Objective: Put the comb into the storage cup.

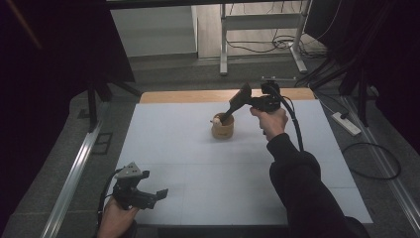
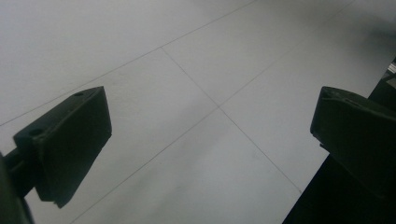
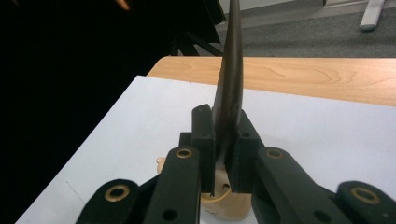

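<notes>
1. White sheet (image 1: 198,163) covers the table; the wooden cup (image 1: 222,130) at its middle is the landmark.
2. Nearest the person, well short of the cup, the left gripper (image 1: 157,193) rests with jaws spread wide, holding nothing.
3. Just right of the cup, the right gripper (image 3: 223,156) is clenched on a dark flat utensil (image 3: 229,88), likely a spatula, whose lower end dips into the cup beside a pale item (image 1: 216,120).
4. Risk: the cup is light and unsteadied; a sideways lever from the utensil could tip it.
5. Beyond the cup lies bare wooden table edge (image 1: 198,95).
</notes>
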`<state>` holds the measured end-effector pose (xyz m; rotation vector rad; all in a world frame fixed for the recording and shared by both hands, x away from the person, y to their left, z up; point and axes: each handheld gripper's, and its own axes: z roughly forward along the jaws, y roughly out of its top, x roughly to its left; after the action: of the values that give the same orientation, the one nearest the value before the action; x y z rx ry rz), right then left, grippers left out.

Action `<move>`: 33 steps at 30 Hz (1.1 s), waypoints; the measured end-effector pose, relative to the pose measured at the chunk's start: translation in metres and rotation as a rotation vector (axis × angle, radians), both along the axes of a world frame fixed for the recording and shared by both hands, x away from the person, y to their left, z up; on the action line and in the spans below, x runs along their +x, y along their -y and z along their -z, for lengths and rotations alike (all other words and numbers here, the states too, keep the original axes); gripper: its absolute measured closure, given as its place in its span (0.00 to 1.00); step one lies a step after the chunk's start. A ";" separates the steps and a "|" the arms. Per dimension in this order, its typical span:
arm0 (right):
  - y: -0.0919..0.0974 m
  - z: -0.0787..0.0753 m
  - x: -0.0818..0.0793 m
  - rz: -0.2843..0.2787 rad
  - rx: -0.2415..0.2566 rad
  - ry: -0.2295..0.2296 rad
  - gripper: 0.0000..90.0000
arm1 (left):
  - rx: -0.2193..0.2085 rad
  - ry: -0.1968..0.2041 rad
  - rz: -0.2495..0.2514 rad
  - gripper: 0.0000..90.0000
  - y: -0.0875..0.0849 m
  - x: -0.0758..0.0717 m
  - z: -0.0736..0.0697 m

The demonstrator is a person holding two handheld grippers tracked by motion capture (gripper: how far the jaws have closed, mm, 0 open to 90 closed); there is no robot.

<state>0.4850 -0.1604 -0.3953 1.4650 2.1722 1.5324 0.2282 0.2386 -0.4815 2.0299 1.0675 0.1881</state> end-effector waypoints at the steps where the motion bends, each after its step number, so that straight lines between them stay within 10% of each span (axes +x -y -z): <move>1: 0.000 0.001 0.000 -0.001 0.000 -0.002 0.93 | 0.001 0.000 0.001 0.00 0.000 0.000 0.000; 33: 0.001 0.022 0.005 -0.006 0.046 -0.052 0.93 | 0.003 -0.004 0.003 0.00 0.000 0.001 0.000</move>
<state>0.4896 -0.1616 -0.4177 1.5301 2.1859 1.5738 0.2287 0.2384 -0.4817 2.0349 1.0670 0.1842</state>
